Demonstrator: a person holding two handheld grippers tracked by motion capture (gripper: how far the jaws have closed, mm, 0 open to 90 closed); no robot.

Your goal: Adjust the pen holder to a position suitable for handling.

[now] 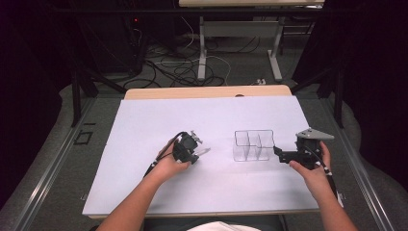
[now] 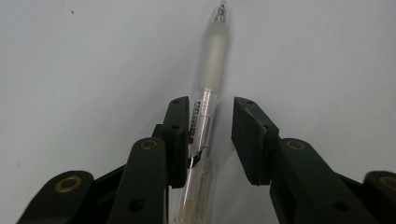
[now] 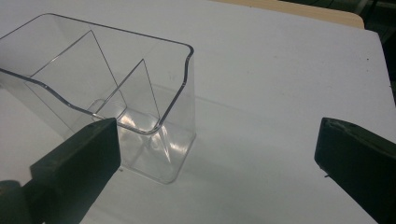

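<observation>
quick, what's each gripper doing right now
left gripper: jaws open around a clear pen, one pad touching it, not clamped.
right gripper: open wide, holding nothing, beside the clear divided organizer.

The high view looks from up above the person's side, forward and down on the whole white table (image 1: 144,125), with the floor and cables far behind. It is far away, so things look small.

The left gripper view sits on the left gripper (image 2: 212,140). It looks along its two black jaws, very close to the tabletop and a pen (image 2: 211,79).

The right gripper view rides on the right gripper (image 3: 215,154). It looks low across the table, close to a clear box (image 3: 154,84).

The high view also shows the pen (image 1: 204,151) and the clear box (image 1: 253,145).
</observation>
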